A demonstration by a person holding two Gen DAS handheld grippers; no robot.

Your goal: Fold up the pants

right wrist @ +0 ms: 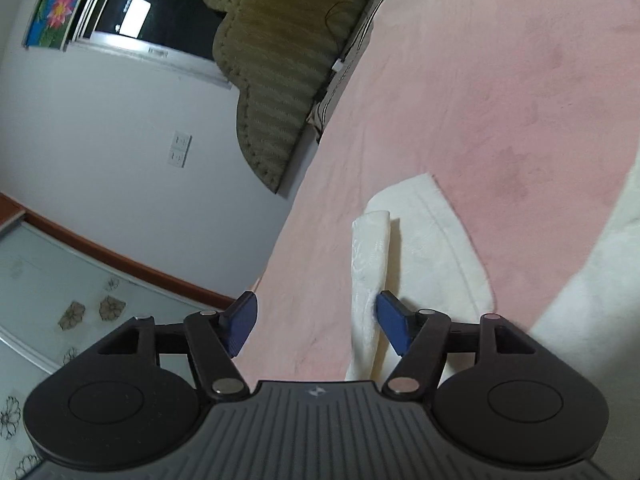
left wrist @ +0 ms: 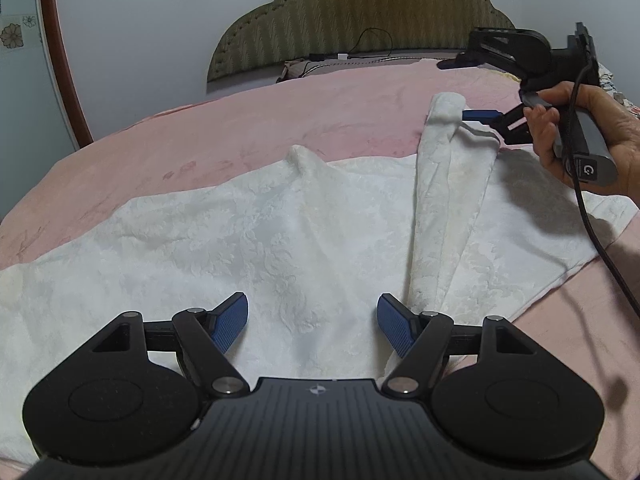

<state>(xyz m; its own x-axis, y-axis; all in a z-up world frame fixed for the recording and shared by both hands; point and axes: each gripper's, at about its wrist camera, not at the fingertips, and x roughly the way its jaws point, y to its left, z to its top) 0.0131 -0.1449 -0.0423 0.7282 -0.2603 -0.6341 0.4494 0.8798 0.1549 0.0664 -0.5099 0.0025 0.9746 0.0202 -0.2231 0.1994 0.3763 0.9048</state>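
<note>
White pants (left wrist: 248, 240) are spread across the pink bed (left wrist: 200, 132), filling the frame's centre below the wide-open, empty left gripper (left wrist: 313, 325). At upper right, the right gripper (left wrist: 478, 122) is seen spread open around a raised fabric fold.

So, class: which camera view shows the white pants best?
The left wrist view: the white pants lie spread across the pink bed, one lifted strip beside the right gripper. The right wrist view shows only that strip and a hem.
</note>
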